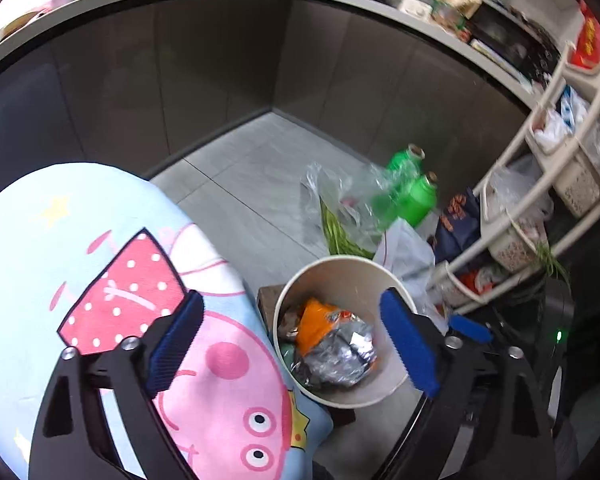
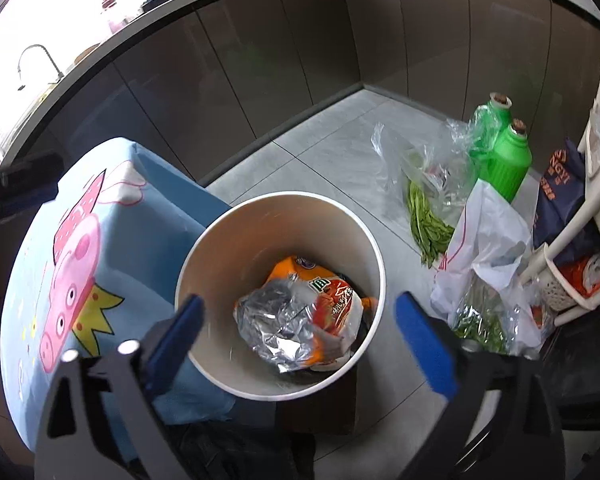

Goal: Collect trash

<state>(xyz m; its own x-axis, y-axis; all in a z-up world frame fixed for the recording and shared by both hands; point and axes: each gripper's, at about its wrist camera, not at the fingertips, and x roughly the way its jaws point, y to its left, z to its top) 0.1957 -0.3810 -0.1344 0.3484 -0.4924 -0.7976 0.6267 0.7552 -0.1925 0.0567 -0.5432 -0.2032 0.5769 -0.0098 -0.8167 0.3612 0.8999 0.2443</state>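
Both grippers hang spread wide and empty, the left gripper (image 1: 296,342) and right gripper (image 2: 300,344) above the paper bucket (image 2: 204,256). Crumpled wrappers (image 2: 300,320) lie inside, directly below the right gripper, which sits nearer.

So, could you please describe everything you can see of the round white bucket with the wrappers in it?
The round white paper-like bucket stands upright and open-topped, with a thin rolled rim and plain smooth inner walls. It holds a crumpled silver foil wrapper lying over orange snack packets. It appears to rest on a brown cardboard box on the grey tiled floor. A light blue cartoon-pig cushion sits close against its left side, and a white plastic bag lies to its right.
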